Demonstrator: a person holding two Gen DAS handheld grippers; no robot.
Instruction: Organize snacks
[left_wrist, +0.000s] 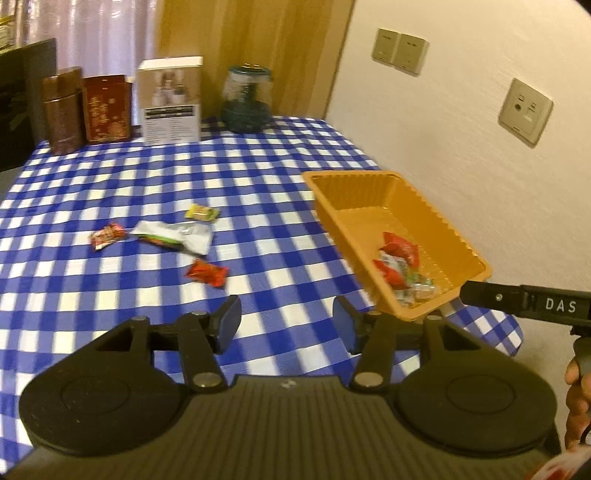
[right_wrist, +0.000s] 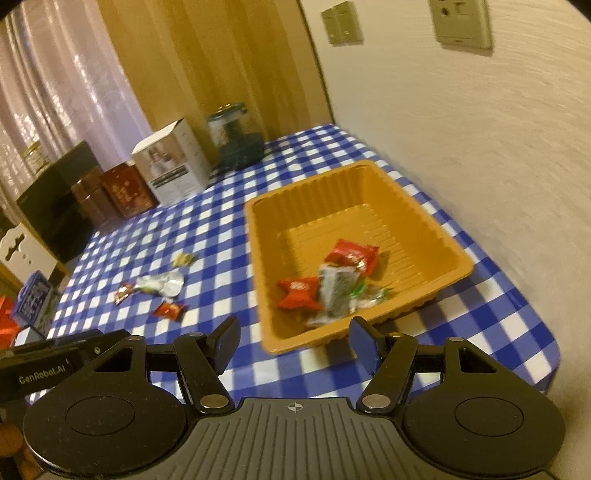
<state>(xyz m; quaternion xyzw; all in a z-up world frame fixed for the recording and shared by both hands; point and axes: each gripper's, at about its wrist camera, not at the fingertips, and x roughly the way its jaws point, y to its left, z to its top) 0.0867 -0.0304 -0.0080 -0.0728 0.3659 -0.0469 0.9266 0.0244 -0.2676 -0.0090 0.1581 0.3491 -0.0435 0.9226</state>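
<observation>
An orange plastic tray (left_wrist: 354, 188) (right_wrist: 424, 206) sits at the table's right side and holds red and silver-green snack packets (left_wrist: 400, 251) (right_wrist: 332, 280). Loose snacks lie on the blue checked cloth: a red packet (left_wrist: 207, 273) (right_wrist: 169, 310), a silver packet (left_wrist: 177, 234) (right_wrist: 162, 282), a small red one (left_wrist: 107, 234) (right_wrist: 123, 292), a yellow one (left_wrist: 201, 212) (right_wrist: 183, 259). My left gripper (left_wrist: 288, 325) is open and empty above the cloth. My right gripper (right_wrist: 295, 343) is open and empty just before the tray's near rim; its body shows in the left wrist view (left_wrist: 524, 304).
At the table's back stand two brown-red tins (left_wrist: 62, 110) (left_wrist: 107, 107), a white box (left_wrist: 171, 99) (right_wrist: 173, 166) and a glass jar with a green lid (left_wrist: 247, 99) (right_wrist: 232, 136). A wall with sockets (left_wrist: 524, 110) runs along the right. The table edge is near the tray.
</observation>
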